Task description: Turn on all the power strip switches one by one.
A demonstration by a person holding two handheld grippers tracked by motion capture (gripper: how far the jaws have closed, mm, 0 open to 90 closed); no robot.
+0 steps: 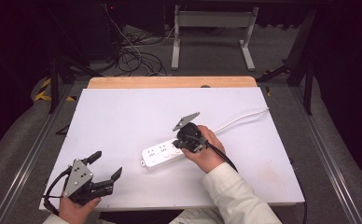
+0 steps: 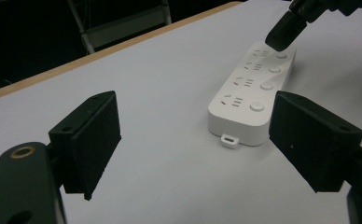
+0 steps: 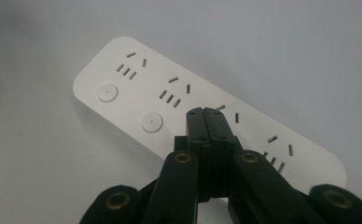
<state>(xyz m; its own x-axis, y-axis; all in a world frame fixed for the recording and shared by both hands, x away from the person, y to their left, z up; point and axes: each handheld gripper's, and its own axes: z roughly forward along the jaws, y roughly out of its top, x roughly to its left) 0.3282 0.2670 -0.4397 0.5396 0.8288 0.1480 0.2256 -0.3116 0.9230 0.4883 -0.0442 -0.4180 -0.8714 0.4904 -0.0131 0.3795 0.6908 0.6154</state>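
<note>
A white power strip (image 1: 161,154) with several sockets and round buttons lies flat on the white table (image 1: 123,116); its white cord (image 1: 242,116) runs off to the far right. My right gripper (image 1: 183,143) is shut with nothing in it, tips down on the strip's cord-end half. In the right gripper view the closed tips (image 3: 206,115) cover the button row of the strip (image 3: 132,88) past the second button. My left gripper (image 1: 107,165) is held open near the front left edge, apart from the strip. Its view shows the gripper (image 2: 202,140), the strip (image 2: 244,93) and the right gripper's tip (image 2: 281,35).
The table's wooden far edge (image 1: 170,82) borders a floor with tangled cables (image 1: 132,56) and a metal frame (image 1: 212,21). Aluminium rails (image 1: 30,154) run along both sides of the table. A person's right sleeve (image 1: 235,196) comes in from the bottom.
</note>
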